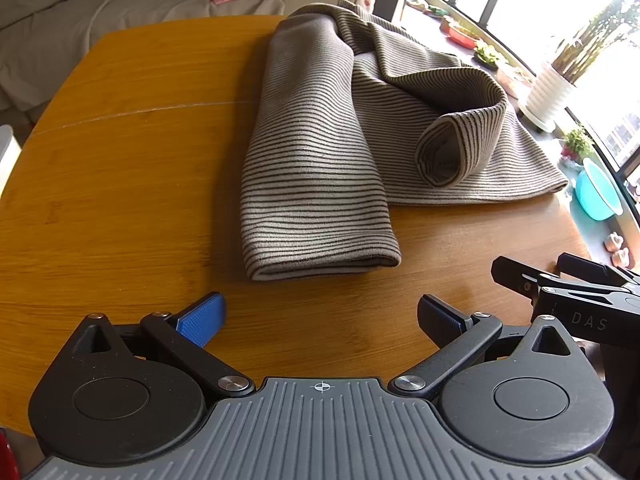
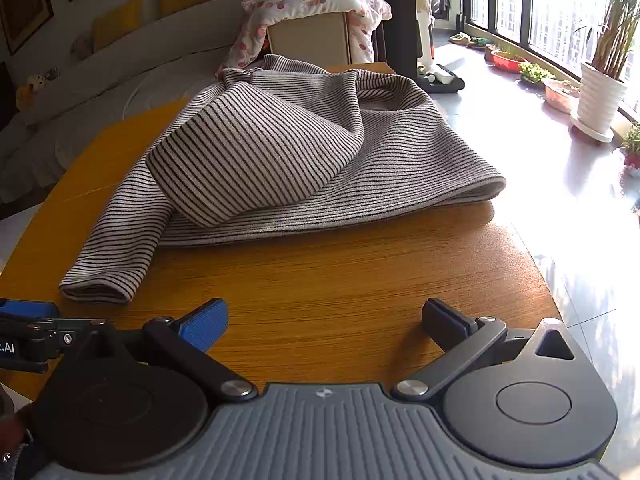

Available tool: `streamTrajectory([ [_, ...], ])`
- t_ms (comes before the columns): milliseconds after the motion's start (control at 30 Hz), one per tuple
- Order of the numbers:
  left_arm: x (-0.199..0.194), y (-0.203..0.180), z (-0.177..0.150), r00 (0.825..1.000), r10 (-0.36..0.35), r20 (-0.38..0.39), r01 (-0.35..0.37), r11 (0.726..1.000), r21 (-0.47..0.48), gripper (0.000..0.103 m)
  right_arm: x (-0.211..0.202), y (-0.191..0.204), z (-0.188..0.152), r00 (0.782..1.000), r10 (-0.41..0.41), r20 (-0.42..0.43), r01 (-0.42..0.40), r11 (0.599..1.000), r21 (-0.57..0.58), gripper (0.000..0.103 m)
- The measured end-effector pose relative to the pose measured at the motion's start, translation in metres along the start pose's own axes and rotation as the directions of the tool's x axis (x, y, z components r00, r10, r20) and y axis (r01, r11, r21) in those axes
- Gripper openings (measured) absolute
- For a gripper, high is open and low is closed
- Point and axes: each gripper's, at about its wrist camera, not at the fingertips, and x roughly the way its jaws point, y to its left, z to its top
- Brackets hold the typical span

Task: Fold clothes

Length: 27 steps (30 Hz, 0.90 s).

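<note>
A striped sweater [image 1: 320, 152] lay on the wooden table [image 1: 120, 160], one sleeve [image 1: 312, 216] stretching lengthwise toward the left gripper [image 1: 320, 320], its cuff nearest. The right gripper [image 2: 324, 320] sat farther off. Both sets of fingers stood apart, empty.

1. Bare table [image 1: 120, 168] lies between the left gripper [image 1: 320, 320] and the striped top [image 1: 320, 184]; jaws spread, nothing between them.
2. Right gripper [image 2: 324, 326], jaws apart, also faces bare wood up to the top's hem.
3. One sleeve [image 2: 116, 256] reaches toward the near edge, blocking the left-hand lane.
4. The other sleeve's cuff [image 1: 444, 152] stands up, curled, on the body.
5. Wide bare wood left of the garment.
</note>
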Motion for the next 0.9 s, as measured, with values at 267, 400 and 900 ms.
streamTrajectory([
  [267,-0.0001,0.0004,-0.0005,1.000,-0.002,0.000,0.002,1.000,0.001,0.103,-0.0028,0.0014,-0.0018,1.000,-0.005,0.001,0.005,1.000,-0.007,0.103],
  [400,-0.0001,0.0004,-0.0005,1.000,-0.004,0.000,0.004,1.000,0.002,0.103,-0.0028,0.0015,-0.0016,1.000,-0.008,0.001,0.008,1.000,-0.008,0.103],
  [900,0.0009,0.0002,0.0002,1.000,-0.003,-0.001,0.003,1.000,0.003,0.103,-0.0032,0.0036,-0.0031,1.000,-0.016,0.002,0.016,1.000,-0.016,0.103],
])
